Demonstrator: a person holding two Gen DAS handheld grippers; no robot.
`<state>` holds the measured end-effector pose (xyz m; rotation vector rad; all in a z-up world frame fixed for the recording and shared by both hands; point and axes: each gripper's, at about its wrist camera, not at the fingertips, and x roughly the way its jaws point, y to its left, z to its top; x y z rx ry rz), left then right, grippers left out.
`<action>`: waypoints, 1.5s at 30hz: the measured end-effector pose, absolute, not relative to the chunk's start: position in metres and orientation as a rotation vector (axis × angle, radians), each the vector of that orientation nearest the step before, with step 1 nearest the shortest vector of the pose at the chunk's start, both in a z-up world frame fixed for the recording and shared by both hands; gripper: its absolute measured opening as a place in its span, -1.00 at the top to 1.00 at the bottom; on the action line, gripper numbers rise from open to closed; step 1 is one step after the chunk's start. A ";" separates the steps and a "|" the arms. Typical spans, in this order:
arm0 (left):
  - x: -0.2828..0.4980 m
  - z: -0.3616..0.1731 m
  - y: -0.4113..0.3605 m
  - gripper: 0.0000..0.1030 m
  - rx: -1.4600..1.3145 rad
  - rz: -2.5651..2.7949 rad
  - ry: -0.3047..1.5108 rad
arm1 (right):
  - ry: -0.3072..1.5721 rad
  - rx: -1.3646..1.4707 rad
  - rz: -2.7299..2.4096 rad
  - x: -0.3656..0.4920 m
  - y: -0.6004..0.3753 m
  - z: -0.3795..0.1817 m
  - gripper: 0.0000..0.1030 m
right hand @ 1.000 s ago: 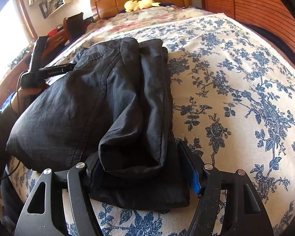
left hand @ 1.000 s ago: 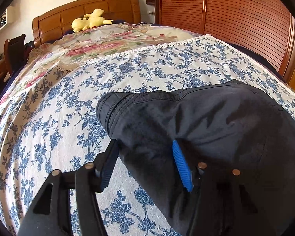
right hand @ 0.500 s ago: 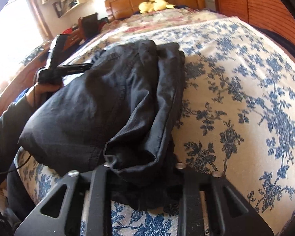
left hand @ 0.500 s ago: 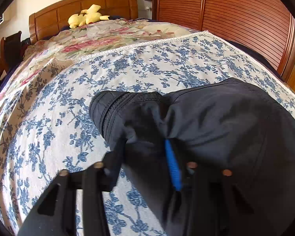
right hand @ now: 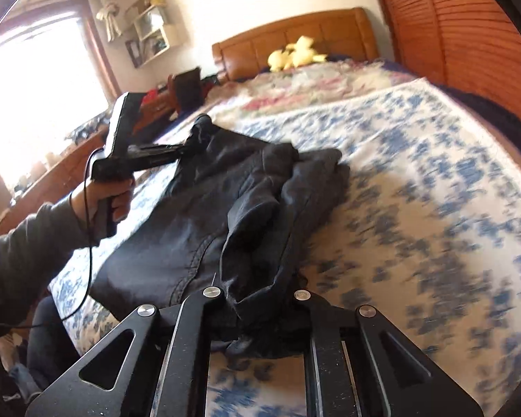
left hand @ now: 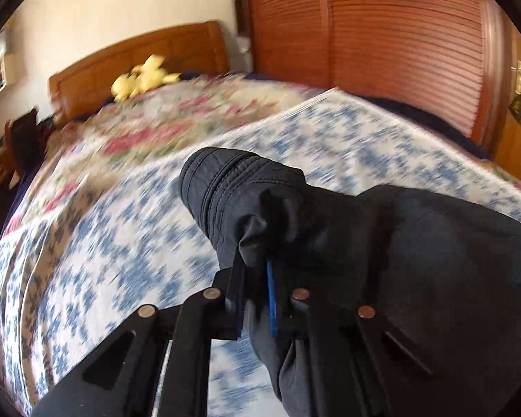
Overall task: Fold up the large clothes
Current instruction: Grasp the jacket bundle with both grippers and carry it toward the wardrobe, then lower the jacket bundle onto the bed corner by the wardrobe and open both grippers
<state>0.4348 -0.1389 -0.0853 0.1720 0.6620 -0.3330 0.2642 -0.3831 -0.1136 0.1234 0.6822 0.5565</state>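
A dark navy garment [right hand: 198, 229], folded in layers, is held up off the blue-flowered bedspread [right hand: 417, 180]. My left gripper [left hand: 257, 299] is shut on one end of it, and the stitched band [left hand: 222, 187] sticks out past the fingers. In the right wrist view the left gripper [right hand: 187, 147] shows at the garment's far end, held by a hand. My right gripper [right hand: 257, 309] is shut on the near bunched end, and the cloth hides its pads.
A wooden headboard [right hand: 295, 34] and a yellow plush toy [right hand: 295, 55] are at the far end of the bed. Slatted wooden wardrobe doors [left hand: 399, 41] stand along the right. A bedside table [right hand: 163, 104] and a bright window lie to the left.
Both grippers closed on the garment's ends and lifted it off the bed. The views now tilt and blur with motion.
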 end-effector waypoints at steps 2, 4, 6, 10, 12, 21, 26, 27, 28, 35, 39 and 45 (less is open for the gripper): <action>0.431 -0.072 -0.176 0.89 0.178 -0.382 0.640 | 0.658 0.121 0.519 0.262 -0.407 -0.103 0.86; 0.430 -0.063 -0.214 0.89 0.189 -0.429 0.621 | 0.641 0.125 0.468 0.258 -0.438 -0.092 0.86; 0.429 -0.057 -0.248 0.89 0.184 -0.469 0.592 | 0.619 0.107 0.409 0.249 -0.466 -0.081 0.87; 0.422 -0.052 -0.329 0.89 0.141 -0.562 0.548 | 0.596 0.087 0.293 0.228 -0.526 -0.059 0.87; 0.421 -0.048 -0.364 0.89 0.127 -0.602 0.534 | 0.595 0.081 0.222 0.217 -0.558 -0.051 0.87; 0.415 -0.023 -0.469 0.87 0.119 -0.736 0.506 | 0.576 0.075 -0.051 0.174 -0.666 -0.032 0.87; 0.418 -0.033 -0.483 0.82 0.175 -0.733 0.563 | 0.619 0.121 -0.139 0.156 -0.698 -0.055 0.86; 0.417 -0.034 -0.480 0.81 0.185 -0.729 0.568 | 0.632 0.118 -0.149 0.155 -0.699 -0.059 0.81; 0.415 -0.035 -0.475 0.81 0.193 -0.727 0.570 | 0.647 0.111 -0.166 0.156 -0.700 -0.063 0.78; 0.382 -0.030 -0.440 0.58 0.233 -0.736 0.562 | 0.629 0.044 -0.316 0.152 -0.693 -0.052 -0.09; 0.351 -0.025 -0.413 0.39 0.248 -0.737 0.527 | 0.572 -0.016 -0.362 0.146 -0.686 -0.039 -0.21; 0.307 -0.021 -0.375 0.26 0.240 -0.746 0.499 | 0.594 -0.033 -0.264 0.164 -0.664 -0.047 -0.21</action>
